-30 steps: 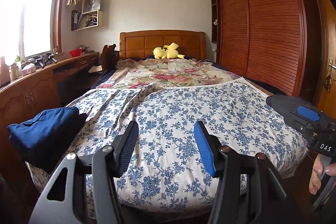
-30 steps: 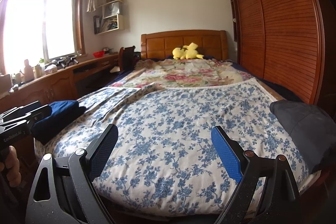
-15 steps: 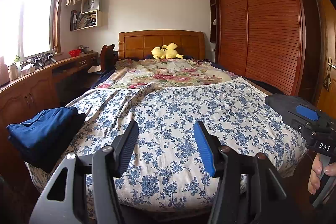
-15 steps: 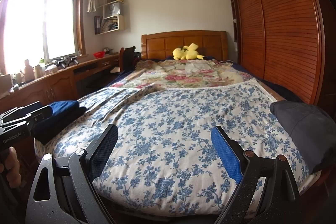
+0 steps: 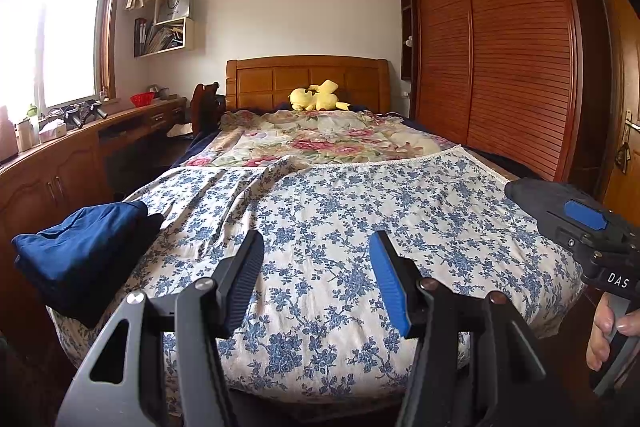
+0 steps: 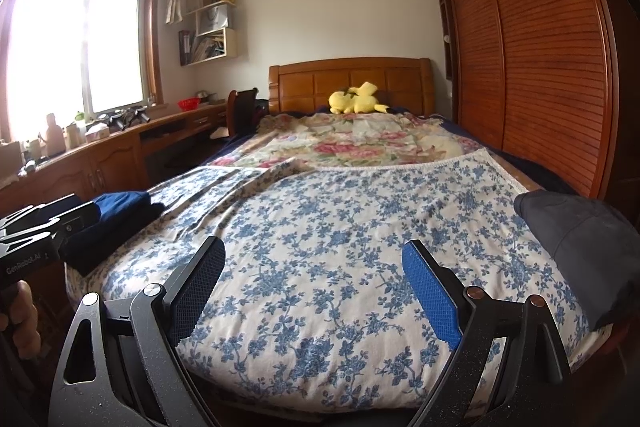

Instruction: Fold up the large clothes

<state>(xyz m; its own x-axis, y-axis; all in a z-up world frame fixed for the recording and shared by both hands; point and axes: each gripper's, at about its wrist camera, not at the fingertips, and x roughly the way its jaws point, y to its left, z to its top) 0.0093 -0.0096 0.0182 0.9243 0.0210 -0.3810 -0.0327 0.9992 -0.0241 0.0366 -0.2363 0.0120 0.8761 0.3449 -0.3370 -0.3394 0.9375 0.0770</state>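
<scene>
Risk: both grippers' fingers open and empty at bed foot, left gripper [image 5: 316,275] and right gripper [image 6: 316,291], dark garment [image 6: 576,247] at frame right edge, folded blue clothes [image 5: 80,247] lower left; careless reach could topple them.

left gripper [image 5: 316,267] hovers with jaws apart and empty above a blue-flowered bedspread [image 5: 340,227]; folded blue clothes [image 5: 80,243] lie at its left edge, the right gripper [image 5: 576,223] held at right.
</scene>
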